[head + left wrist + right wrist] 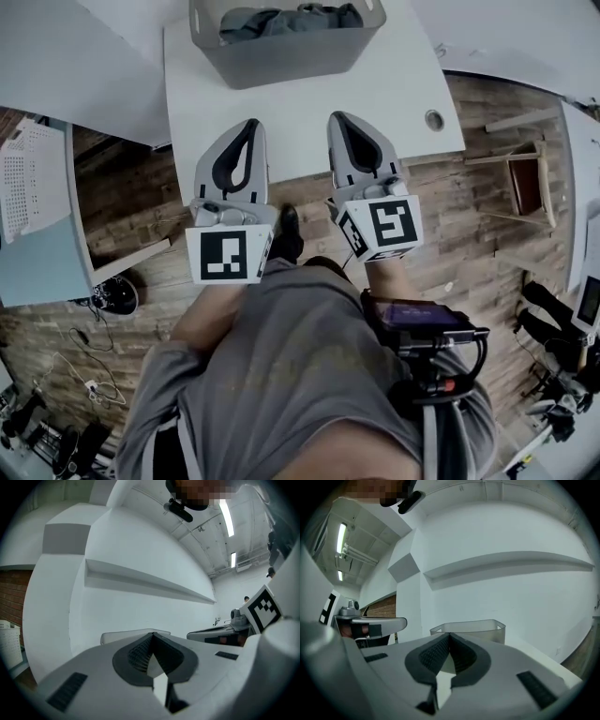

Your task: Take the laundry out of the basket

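Both tongs shut, empty: left gripper (249, 127) and right gripper (339, 120) have pads together, tips over near edge of white table (403, 103), aimed at basket (281, 61). Basket sits at far end of table, well apart from tips. Laundry (281, 19) heaped inside, dark grey, crumpled, about rim level. I judge it soft, light, limp, not slippery; likely drapes, may drag neighbouring piece along. I'd open jaws, pinch raised fold atop heap, bite deep. Basket looks light, may shift.
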Demonstrator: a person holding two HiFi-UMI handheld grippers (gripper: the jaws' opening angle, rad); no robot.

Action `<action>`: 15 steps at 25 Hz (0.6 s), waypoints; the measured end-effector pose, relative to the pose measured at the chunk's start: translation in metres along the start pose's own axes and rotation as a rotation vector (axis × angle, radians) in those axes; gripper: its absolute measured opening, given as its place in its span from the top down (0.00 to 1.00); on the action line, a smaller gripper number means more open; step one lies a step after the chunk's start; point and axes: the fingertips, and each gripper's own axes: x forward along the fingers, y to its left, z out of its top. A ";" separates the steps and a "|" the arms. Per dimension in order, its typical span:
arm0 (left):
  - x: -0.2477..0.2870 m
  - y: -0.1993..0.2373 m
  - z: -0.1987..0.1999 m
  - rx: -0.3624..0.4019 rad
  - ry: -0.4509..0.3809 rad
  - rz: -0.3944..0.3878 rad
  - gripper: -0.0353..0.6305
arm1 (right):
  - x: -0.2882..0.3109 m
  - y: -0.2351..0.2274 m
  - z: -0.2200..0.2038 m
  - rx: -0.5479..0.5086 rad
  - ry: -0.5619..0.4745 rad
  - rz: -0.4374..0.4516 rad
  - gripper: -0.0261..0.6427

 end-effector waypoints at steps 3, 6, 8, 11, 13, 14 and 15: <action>0.012 0.011 0.009 0.001 -0.018 0.010 0.94 | 0.017 -0.001 0.013 -0.013 -0.020 0.010 0.95; 0.025 0.019 0.023 0.009 -0.041 0.020 0.94 | 0.030 -0.007 0.032 -0.030 -0.054 0.019 0.95; 0.035 0.023 0.035 0.017 -0.062 0.031 0.94 | 0.039 -0.013 0.046 -0.040 -0.079 0.026 0.95; 0.051 0.025 0.048 0.046 -0.081 0.047 0.94 | 0.053 -0.025 0.065 -0.047 -0.110 0.044 0.95; 0.063 0.027 0.056 0.066 -0.100 0.065 0.94 | 0.064 -0.032 0.075 -0.062 -0.128 0.067 0.95; 0.070 0.030 0.059 0.067 -0.110 0.079 0.94 | 0.071 -0.035 0.079 -0.075 -0.134 0.082 0.95; 0.077 0.033 0.061 0.064 -0.116 0.093 0.94 | 0.079 -0.039 0.084 -0.087 -0.138 0.097 0.95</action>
